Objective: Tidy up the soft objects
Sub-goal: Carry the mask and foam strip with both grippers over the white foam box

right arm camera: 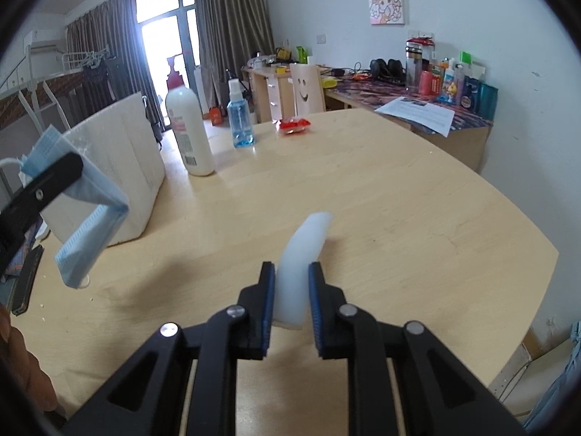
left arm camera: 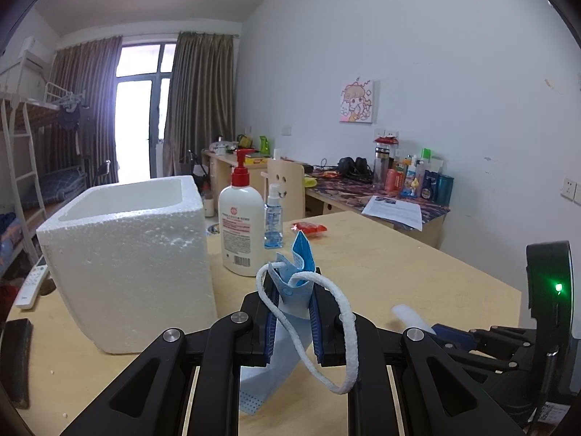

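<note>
Both pickups look done: the left gripper point(left arm camera: 293, 301) clamps a blue face mask point(left arm camera: 287, 327), the right gripper point(right arm camera: 290, 283) a white, perhaps foam, strip point(right arm camera: 301, 254), with neither yet in the foam box point(left arm camera: 127, 247) at centre-left.

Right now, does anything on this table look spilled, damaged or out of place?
Only small things: white crumbs lie on the table beside the foam box, probably shed from it. The face mask is crumpled, but only because the left gripper pinches it.
</note>
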A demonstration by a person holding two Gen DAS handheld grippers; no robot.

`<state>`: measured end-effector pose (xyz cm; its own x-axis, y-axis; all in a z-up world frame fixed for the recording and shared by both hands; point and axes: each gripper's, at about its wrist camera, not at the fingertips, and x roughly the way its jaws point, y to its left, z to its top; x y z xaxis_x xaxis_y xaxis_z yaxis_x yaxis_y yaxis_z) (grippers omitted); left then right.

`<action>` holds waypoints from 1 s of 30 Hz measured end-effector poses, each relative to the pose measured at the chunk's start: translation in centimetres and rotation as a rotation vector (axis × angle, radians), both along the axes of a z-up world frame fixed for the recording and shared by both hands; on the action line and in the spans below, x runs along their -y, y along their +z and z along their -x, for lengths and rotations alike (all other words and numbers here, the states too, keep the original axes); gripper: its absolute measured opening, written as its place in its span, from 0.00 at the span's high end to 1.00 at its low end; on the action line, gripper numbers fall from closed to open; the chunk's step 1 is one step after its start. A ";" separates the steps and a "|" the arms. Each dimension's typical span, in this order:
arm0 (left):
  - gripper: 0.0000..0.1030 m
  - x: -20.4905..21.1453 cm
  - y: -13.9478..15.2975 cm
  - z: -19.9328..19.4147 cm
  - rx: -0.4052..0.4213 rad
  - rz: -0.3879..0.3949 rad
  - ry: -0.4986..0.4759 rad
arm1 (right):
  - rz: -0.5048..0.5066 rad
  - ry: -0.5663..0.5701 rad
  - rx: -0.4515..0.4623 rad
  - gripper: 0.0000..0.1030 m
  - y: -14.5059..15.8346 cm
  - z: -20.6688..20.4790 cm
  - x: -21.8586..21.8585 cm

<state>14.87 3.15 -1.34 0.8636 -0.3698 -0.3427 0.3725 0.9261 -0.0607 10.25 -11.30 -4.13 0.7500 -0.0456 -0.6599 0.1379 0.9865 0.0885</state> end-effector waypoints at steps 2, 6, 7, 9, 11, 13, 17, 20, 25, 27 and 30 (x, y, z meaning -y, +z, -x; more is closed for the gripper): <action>0.84 0.0 0.3 0.3 0.005 -0.002 0.002 | -0.008 0.002 0.012 0.79 0.3 0.3 0.3; 0.84 0.3 0.9 1.2 0.018 -0.011 0.000 | -0.019 0.007 0.035 0.79 0.9 0.9 0.7; 0.84 0.3 1.0 1.5 0.022 -0.015 0.001 | -0.023 0.009 0.041 0.79 1.0 1.2 0.7; 0.84 0.5 1.4 2.1 0.025 -0.024 0.007 | -0.029 0.013 0.052 0.79 1.2 1.5 0.9; 0.84 0.6 1.7 2.6 0.031 -0.029 0.006 | -0.034 0.018 0.067 0.79 1.6 1.9 1.2; 0.84 1.1 2.1 3.1 0.042 -0.036 0.010 | -0.040 0.024 0.081 0.79 1.9 2.2 1.4; 0.84 1.1 2.6 4.1 0.055 -0.036 0.018 | -0.056 0.035 0.112 0.79 2.5 3.1 1.9; 0.84 1.0 3.1 5.0 0.058 -0.036 0.030 | -0.067 0.047 0.137 0.79 3.0 4.0 2.2; 0.84 1.3 3.9 6.4 0.080 -0.043 0.041 | -0.071 0.080 0.176 0.79 4.1 5.3 2.2; 0.84 1.3 4.2 7.1 0.090 -0.044 0.052 | -0.068 0.095 0.192 0.79 4.6 5.8 2.1; 0.84 1.2 4.6 8.2 0.106 -0.043 0.071 | -0.069 0.124 0.222 0.79 5.3 6.8 1.9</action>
